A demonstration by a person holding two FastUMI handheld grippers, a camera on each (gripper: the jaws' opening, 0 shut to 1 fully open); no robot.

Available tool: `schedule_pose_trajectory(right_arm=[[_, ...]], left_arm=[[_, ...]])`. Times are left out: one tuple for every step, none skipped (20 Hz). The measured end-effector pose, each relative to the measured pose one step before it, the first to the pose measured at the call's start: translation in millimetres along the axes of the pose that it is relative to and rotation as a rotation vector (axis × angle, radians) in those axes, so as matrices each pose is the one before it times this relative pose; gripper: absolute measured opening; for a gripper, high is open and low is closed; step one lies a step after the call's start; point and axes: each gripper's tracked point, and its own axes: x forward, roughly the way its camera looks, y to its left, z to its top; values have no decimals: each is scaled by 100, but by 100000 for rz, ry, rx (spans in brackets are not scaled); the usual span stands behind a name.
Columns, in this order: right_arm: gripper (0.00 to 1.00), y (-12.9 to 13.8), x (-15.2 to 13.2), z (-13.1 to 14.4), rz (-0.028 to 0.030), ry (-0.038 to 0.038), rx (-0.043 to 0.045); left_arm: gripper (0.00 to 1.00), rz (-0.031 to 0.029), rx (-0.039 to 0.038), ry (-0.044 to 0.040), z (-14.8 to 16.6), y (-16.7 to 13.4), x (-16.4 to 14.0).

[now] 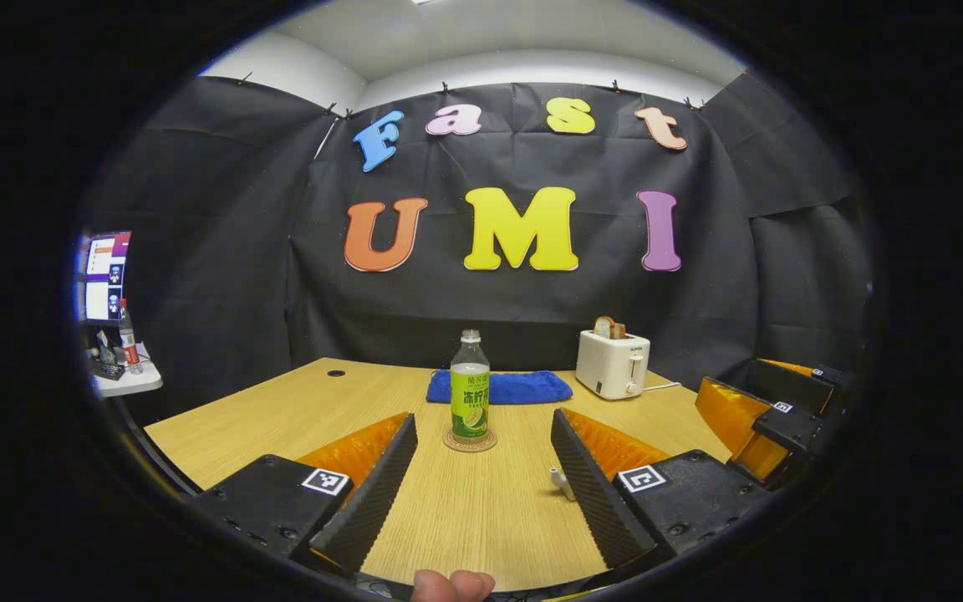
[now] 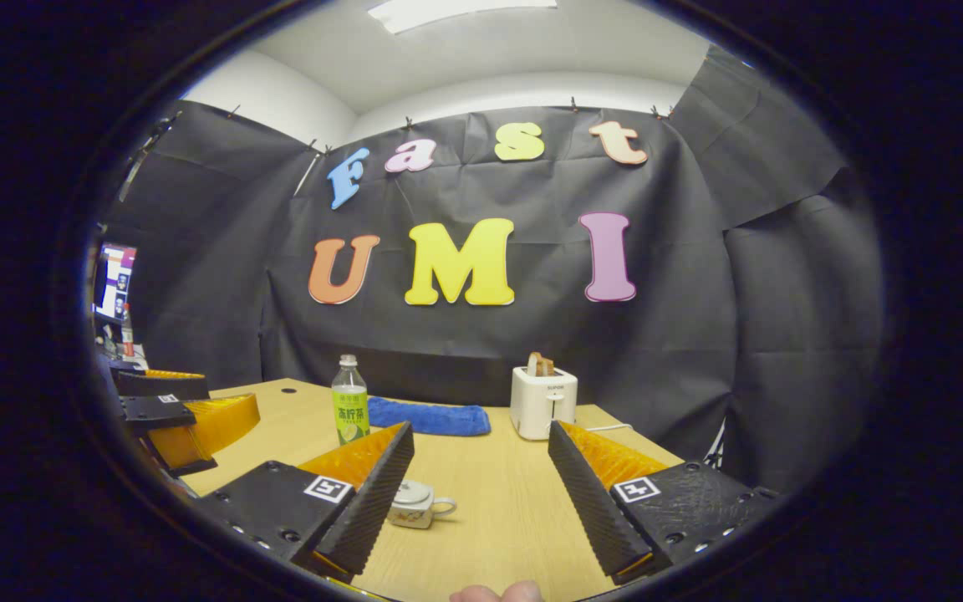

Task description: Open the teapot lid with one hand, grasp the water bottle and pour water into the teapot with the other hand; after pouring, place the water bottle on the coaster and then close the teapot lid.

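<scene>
A clear water bottle (image 1: pixel 470 386) with a green label stands upright on a round coaster (image 1: pixel 470 441) mid-table. My left gripper (image 1: pixel 482 420) is open and faces the bottle, with nothing held between its fingers. A white teapot spout (image 1: pixel 561 482) peeks out beside its right finger. In the right gripper view the small white teapot (image 2: pixel 416 505) sits on the table with its lid (image 2: pixel 409 492) on, partly hidden by the left finger. My right gripper (image 2: pixel 480 428) is open and empty above the table. The bottle (image 2: pixel 349 411) stands farther back left.
A white toaster (image 1: pixel 612 364) holding bread and a folded blue cloth (image 1: pixel 500 387) lie at the back of the wooden table (image 1: pixel 281 418). A side shelf with a monitor (image 1: pixel 105 276) stands off to the left. The other gripper (image 1: pixel 770 418) hovers at the right.
</scene>
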Motion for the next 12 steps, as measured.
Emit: schedule_pose_trajectory(right_arm=[[95,-144,48,202,-262,-373,641],[95,-187,25,-39,-473,-16,96],[95,-125,21,27,-163,-119,66],[97,-51,118,-113,-176,223,621],[95,55,-51,-23,5,383,883],[95,59,-116,-55,62,97,583],[97,140,-120,128,154,-292,-115],[95,79,-55,-61,65,-20,-644],[95,244,-83,86,525,-12,-556],[95,236,-213,33,453,-115,-354],[95,175,-106,179,344,-488,-387],[96,38,-55,173,46,-471,-309]], left_arm=[[100,2492,-114,-1246,27,626,-183],[100,726,-957,929,-252,158,57],[100,-1691,-330,896,-340,-354,-127],[100,841,-82,-175,69,120,-50],[100,984,496,-464,247,359,-37],[100,629,876,-196,114,253,-48],[100,359,875,-289,44,168,-142],[100,225,223,-258,94,151,-11],[100,-192,-171,4,-10,-93,-25],[100,-41,-194,242,-27,-16,-110],[100,66,25,131,0,42,105],[100,-159,252,71,-16,-26,-22]])
